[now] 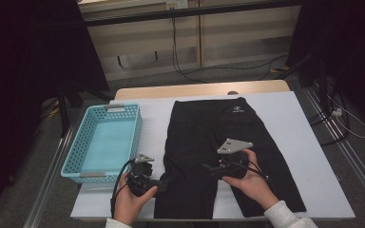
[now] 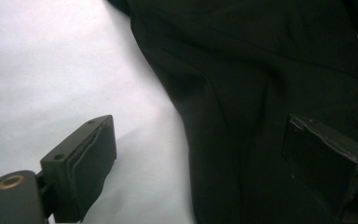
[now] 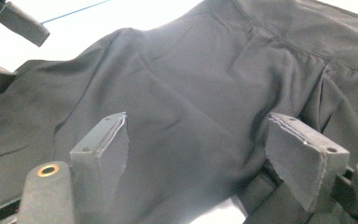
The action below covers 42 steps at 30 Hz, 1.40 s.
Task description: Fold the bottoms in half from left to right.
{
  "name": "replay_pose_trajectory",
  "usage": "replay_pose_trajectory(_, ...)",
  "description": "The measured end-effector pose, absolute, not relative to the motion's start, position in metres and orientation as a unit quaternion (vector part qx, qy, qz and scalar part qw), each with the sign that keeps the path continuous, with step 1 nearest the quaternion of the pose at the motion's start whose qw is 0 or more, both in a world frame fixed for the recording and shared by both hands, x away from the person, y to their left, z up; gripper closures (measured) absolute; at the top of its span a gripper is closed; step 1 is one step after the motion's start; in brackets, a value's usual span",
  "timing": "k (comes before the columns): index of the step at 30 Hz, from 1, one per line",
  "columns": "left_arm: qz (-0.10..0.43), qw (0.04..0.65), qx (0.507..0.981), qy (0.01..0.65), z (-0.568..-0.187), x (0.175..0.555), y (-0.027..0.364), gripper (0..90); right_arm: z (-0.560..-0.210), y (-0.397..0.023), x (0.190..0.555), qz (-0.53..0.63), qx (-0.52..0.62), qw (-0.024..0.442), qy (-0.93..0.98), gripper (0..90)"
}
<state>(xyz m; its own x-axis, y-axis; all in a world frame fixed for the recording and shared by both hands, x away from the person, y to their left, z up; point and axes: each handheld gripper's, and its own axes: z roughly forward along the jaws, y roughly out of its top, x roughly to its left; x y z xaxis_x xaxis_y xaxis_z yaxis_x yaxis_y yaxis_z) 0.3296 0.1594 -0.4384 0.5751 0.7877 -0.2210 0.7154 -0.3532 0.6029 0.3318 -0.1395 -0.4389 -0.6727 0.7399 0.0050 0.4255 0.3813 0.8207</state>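
Note:
A black pair of shorts [image 1: 209, 137] lies flat on the white-covered table [image 1: 309, 152], waistband at the far side and legs toward me. My left gripper [image 1: 164, 183] sits at the outer edge of the left leg near the front. In the left gripper view it [image 2: 198, 130] is open, one jaw over the white cover and the other over the black cloth [image 2: 270, 70]. My right gripper [image 1: 206, 167] hovers low over the middle of the shorts. It [image 3: 198, 123] is open, with only loose fabric [image 3: 205, 84] lying beneath the jaws.
A light blue plastic basket [image 1: 78, 142] stands at the table's left, close to my left hand, with nothing in it. Bare white cover runs along the right of the shorts. Beyond the far wooden edge [image 1: 199, 89] are cables and dark stands on the floor.

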Motion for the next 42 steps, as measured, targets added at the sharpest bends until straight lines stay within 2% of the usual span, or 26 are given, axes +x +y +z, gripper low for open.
replay_pose_trajectory(11, 0.085, 0.326, 0.83, 0.446, -0.447, 0.332, 0.156, 8.1, -0.436, -0.129, 0.344, 0.42, 0.36, 0.188, 0.812, 20.7)
replay_pose_trajectory(17, 0.115, 0.309, 0.832, 0.446, -0.451, 0.33, 0.153, 16.6, -0.433, -0.125, 0.349, 0.422, 0.36, 0.192, 0.809, 20.7)
replay_pose_trajectory(19, 0.115, 0.308, 0.835, 0.441, -0.449, 0.327, 0.152, 22.9, -0.432, -0.124, 0.351, 0.421, 0.363, 0.193, 0.809, 20.6)
replay_pose_trajectory(23, 0.083, 0.318, 0.828, 0.454, -0.445, 0.324, 0.15, 48.8, -0.433, -0.122, 0.355, 0.421, 0.365, 0.193, 0.807, 20.6)
replay_pose_trajectory(25, 0.08, 0.316, 0.828, 0.456, -0.445, 0.324, 0.15, 54.1, -0.434, -0.121, 0.357, 0.42, 0.366, 0.195, 0.807, 20.6)
replay_pose_trajectory(29, 0.049, 0.32, 0.822, 0.469, -0.444, 0.324, 0.149, 73.2, -0.433, -0.117, 0.361, 0.417, 0.367, 0.196, 0.808, 20.5)
replay_pose_trajectory(30, 0.047, 0.32, 0.822, 0.469, -0.444, 0.325, 0.149, 74.6, -0.433, -0.116, 0.362, 0.415, 0.366, 0.195, 0.809, 20.5)
replay_pose_trajectory(32, 0.015, 0.319, 0.82, 0.475, -0.444, 0.327, 0.15, 83.3, -0.433, -0.114, 0.364, 0.413, 0.364, 0.196, 0.811, 20.5)
replay_pose_trajectory(34, 0.008, 0.325, 0.818, 0.475, -0.443, 0.326, 0.149, 87.0, -0.433, -0.113, 0.365, 0.414, 0.365, 0.196, 0.811, 20.5)
replay_pose_trajectory(42, -0.007, 0.367, 0.806, 0.465, -0.427, 0.321, 0.147, 88.2, -0.43, -0.113, 0.372, 0.419, 0.373, 0.201, 0.803, 19.8)
